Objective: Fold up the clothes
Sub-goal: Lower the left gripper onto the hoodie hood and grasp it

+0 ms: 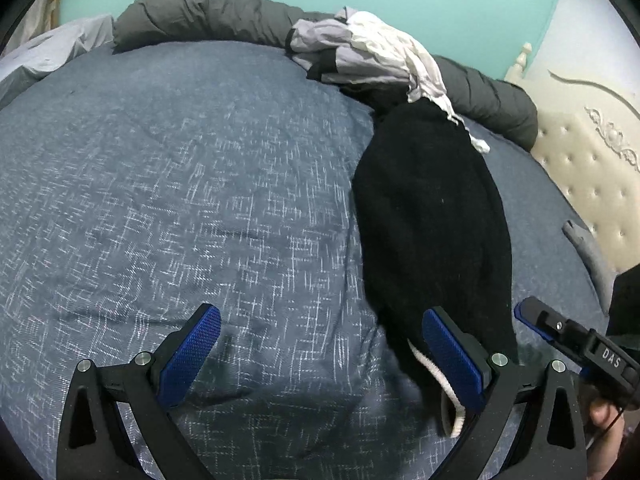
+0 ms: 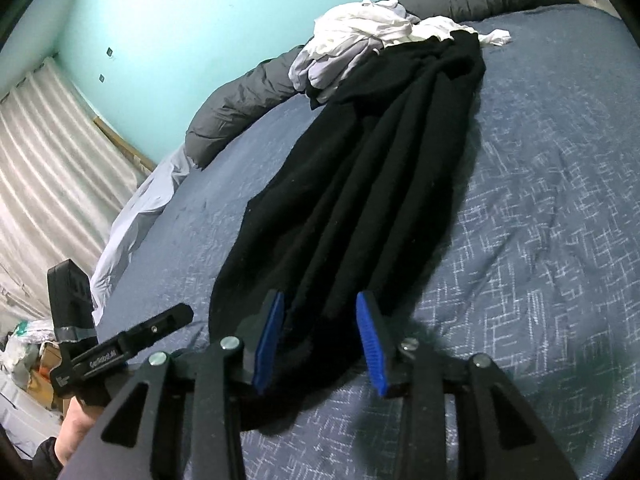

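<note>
A long black garment (image 1: pixel 432 208) lies stretched out on the blue bedcover (image 1: pixel 160 180), running from a clothes pile down to the near edge. Its near end, with a white inner edge, rests against the right finger of my left gripper (image 1: pixel 326 348), which stands wide open with only bedcover between its pads. In the right wrist view the same black garment (image 2: pixel 380 160) runs away from my right gripper (image 2: pixel 320 320). Its jaws stand partly apart with the garment's near end lying bunched between the blue pads. A finger (image 2: pixel 160 324) of the left gripper shows at the left.
A pile of white and pale grey clothes (image 1: pixel 360 48) sits on the garment's far end. A rolled dark grey duvet (image 1: pixel 200 12) lines the far edge. A cream tufted headboard (image 1: pixel 592 168) is on the right. In the right wrist view, a curtain (image 2: pixel 48 152) and floor clutter (image 2: pixel 24 344) are at the left.
</note>
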Motion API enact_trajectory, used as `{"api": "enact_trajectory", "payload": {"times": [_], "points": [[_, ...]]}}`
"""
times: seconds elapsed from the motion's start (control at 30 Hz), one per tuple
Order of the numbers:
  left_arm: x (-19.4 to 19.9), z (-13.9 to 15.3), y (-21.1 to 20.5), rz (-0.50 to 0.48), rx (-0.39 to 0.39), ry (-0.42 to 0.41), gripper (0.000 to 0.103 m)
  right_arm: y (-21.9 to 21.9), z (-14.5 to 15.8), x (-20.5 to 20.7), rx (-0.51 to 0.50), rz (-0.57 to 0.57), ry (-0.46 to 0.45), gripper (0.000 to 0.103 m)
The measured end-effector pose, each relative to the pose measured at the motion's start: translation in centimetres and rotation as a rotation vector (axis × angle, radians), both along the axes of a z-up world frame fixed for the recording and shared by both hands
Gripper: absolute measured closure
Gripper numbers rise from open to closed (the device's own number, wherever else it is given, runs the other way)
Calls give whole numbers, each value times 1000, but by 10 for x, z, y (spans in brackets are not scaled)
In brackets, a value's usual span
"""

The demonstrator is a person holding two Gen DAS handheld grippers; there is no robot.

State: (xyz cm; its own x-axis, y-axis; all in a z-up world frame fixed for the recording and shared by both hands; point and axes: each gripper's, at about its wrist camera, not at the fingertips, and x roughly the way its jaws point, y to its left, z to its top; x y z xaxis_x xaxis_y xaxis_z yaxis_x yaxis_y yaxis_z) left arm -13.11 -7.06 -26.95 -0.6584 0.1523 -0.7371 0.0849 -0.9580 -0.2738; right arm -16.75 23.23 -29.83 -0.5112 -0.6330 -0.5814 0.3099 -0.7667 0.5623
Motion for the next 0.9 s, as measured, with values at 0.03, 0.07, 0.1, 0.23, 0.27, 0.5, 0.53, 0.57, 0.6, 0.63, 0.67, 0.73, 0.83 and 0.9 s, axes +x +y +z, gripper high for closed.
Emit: {"api": "enact_trajectory", "payload": {"times": [0.03, 0.07, 0.1, 0.23, 0.27, 0.5, 0.53, 0.57, 0.6, 0.63, 0.67, 0.73, 0.83, 0.9], "points": [[0, 0, 2, -12, -5, -3, 1, 1, 0, -1, -2, -5, -1, 64], [0, -1, 5, -25, -11, -5, 1, 3, 0, -2, -7, -12, -2, 64], [1, -2, 7, -37, -21, -10, 1, 5, 1, -3, -13, -19, 0, 64], [0, -9, 14, -73, -68, -35, 1, 15, 3, -5, -25, -51, 8, 64], [0, -11, 14, -75, -76, -41, 1, 17, 3, -6, -29, -58, 7, 64], [-1, -24, 18, -124, -102, -78, 14, 20, 2, -8, -37, -69, 0, 64], [-1, -24, 21, -137, -114, -80, 17, 20, 2, -9, -38, -69, -3, 64], [-2, -25, 23, -150, -125, -82, 24, 20, 1, -9, -39, -68, -6, 64], [-2, -25, 26, -162, -133, -84, 29, 20, 0, -10, -39, -69, -8, 64], [-3, -26, 28, -172, -136, -83, 31, 21, 0, -10, -39, -70, -9, 64], [-4, -26, 30, -183, -136, -83, 33, 21, 0, -10, -41, -70, -9, 64], [-5, -26, 35, -203, -134, -83, 34, 23, 2, -10, -45, -70, -3, 64], [-8, -21, 45, -229, -154, -73, 34, 25, 3, -12, -51, -74, -1, 64], [-8, -17, 53, -259, -168, -59, 34, 26, 3, -13, -54, -76, -2, 64]]}}
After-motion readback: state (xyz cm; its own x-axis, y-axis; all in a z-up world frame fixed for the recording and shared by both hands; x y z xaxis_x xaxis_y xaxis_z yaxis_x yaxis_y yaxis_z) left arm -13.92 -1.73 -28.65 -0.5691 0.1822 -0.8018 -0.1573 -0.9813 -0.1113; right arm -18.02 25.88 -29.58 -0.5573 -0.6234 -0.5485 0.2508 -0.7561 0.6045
